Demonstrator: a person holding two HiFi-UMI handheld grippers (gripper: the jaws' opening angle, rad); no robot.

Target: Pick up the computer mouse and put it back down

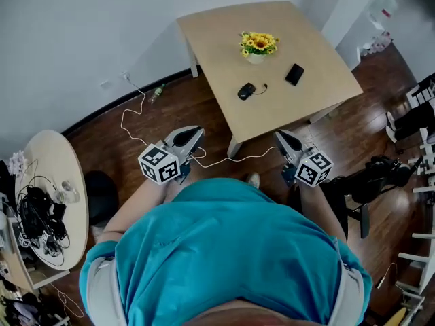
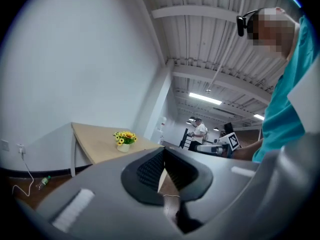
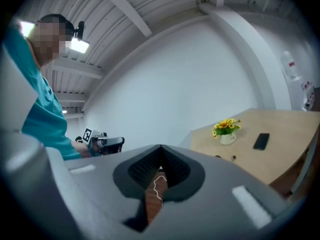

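- Right now, the pick-up is judged not yet begun: the computer mouse (image 1: 247,91) is seen lying untouched on the desk (image 1: 217,36). It sits between the pot of yellow flowers (image 1: 257,46) and the desk's near edge, with a black phone (image 1: 295,74) off to its right.
- Both tools are held roughly level over the wooden floor (image 1: 170,107), close to the person's body and well apart from the desk.
- The left gripper (image 1: 197,132) is shown with its jaw tips pressed together and nothing between them.
- The right gripper (image 1: 279,136) is closed tip to tip in the same way, and nothing is held.
- For the next move, one gripper would have to be carried forward over the desk. Its jaws would then need to be opened wide enough for the mouse and lowered to either side of it. The short cord at the mouse's right should be kept out of the pinch.
- Only in the head view is the mouse laid out plainly, along with a white cable (image 1: 224,160) trailing across the floor.
- In the right gripper view the flowers and phone are shown, but the mouse is barely made out behind the gripper's own body.
- In the left gripper view the flowers and a second person (image 2: 200,132) far off are caught, and no mouse is shown at all.
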